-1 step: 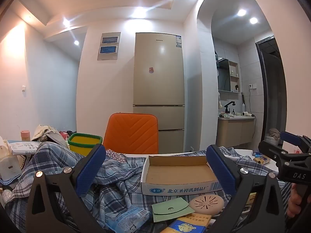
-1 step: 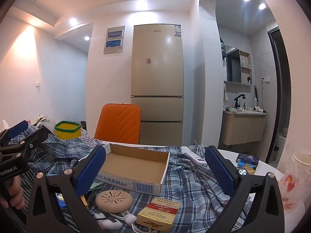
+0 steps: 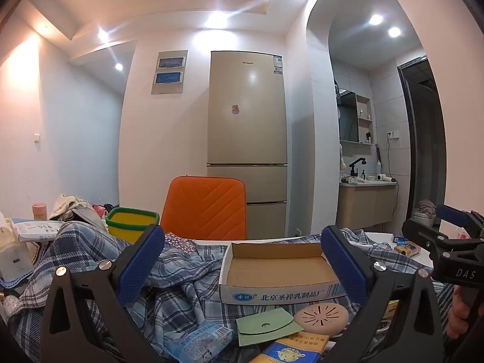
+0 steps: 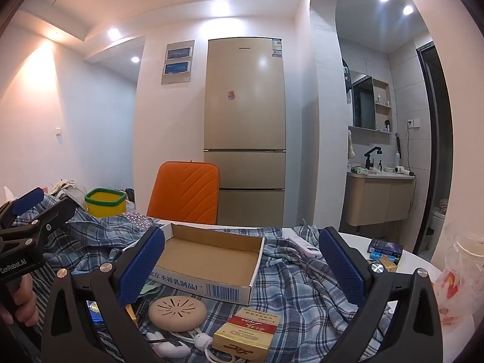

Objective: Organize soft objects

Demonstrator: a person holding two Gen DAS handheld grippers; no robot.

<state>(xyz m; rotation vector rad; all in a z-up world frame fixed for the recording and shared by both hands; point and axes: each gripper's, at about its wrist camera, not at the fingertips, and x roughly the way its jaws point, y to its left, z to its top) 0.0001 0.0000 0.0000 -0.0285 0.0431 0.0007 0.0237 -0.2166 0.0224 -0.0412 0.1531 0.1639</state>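
Note:
A rumpled blue plaid cloth (image 3: 187,275) covers the table; it also shows in the right wrist view (image 4: 302,284). An empty shallow cardboard box (image 3: 275,269) lies on it, also in the right wrist view (image 4: 208,260). My left gripper (image 3: 242,260) is open and empty, held above the cloth just before the box. My right gripper (image 4: 240,260) is open and empty, also above the box. A green pouch (image 3: 264,325) and a blue tissue pack (image 3: 199,337) lie near me.
A round beige disc (image 4: 177,313), a gold-red carton (image 4: 246,334) and white cables (image 4: 181,341) lie at the front. An orange chair (image 3: 205,208) and a yellow-green bin (image 3: 131,220) stand behind the table. A plastic bag (image 4: 459,272) is at right.

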